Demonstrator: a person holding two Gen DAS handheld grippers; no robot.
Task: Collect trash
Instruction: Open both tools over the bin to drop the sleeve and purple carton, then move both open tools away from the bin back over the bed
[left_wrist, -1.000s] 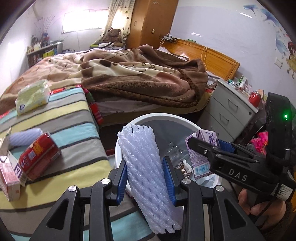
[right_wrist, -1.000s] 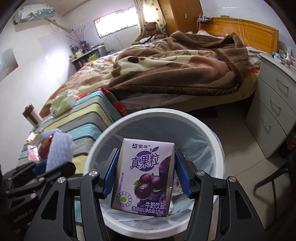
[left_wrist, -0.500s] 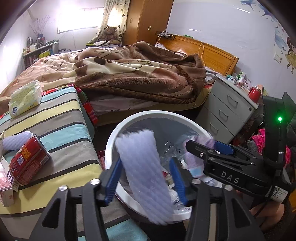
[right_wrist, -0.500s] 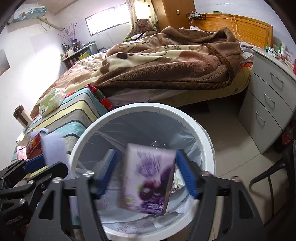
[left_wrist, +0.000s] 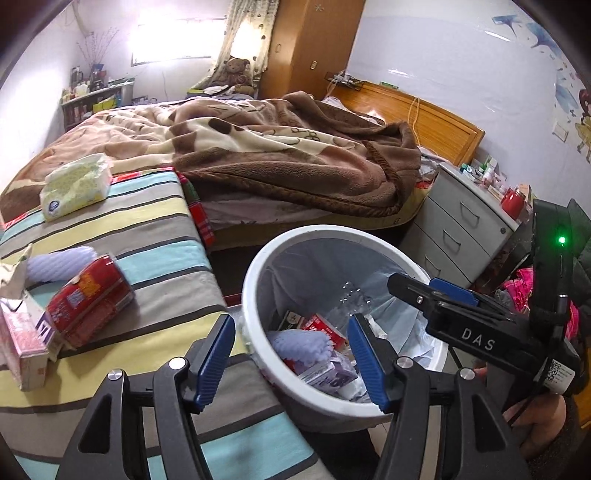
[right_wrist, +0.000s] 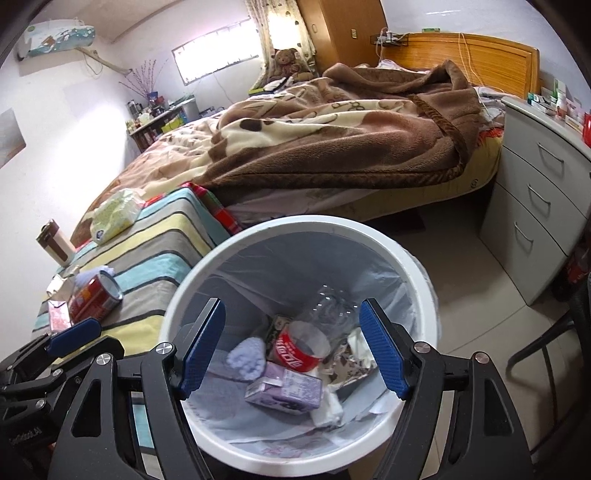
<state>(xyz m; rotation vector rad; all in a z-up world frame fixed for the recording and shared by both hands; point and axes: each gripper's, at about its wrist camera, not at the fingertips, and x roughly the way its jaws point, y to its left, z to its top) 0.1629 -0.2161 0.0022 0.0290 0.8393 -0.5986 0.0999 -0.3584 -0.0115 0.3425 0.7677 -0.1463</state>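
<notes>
A white trash bin (left_wrist: 325, 232) (right_wrist: 295, 225) with a plastic liner stands beside the striped table. In it lie the white foam net sleeve (left_wrist: 301, 343) (right_wrist: 247, 356), the purple drink carton (right_wrist: 284, 391) (left_wrist: 328, 371), a clear bottle with a red label (right_wrist: 306, 343) and crumpled paper. My left gripper (left_wrist: 291, 358) is open and empty above the bin's near left rim. My right gripper (right_wrist: 291, 347) is open and empty above the bin's opening; it also shows in the left wrist view (left_wrist: 443, 306).
On the striped table (left_wrist: 155, 229) lie a red can (left_wrist: 88, 295) (right_wrist: 96, 295), another foam sleeve (left_wrist: 61, 262), a pink carton (left_wrist: 22, 343) and a green tissue pack (left_wrist: 75, 188). A bed with a brown blanket (left_wrist: 277, 155) is behind. Grey drawers (right_wrist: 539, 206) stand right.
Both grippers opened. The foam sleeve dropped from the left gripper and the purple carton dropped from the right gripper into the bin.
</notes>
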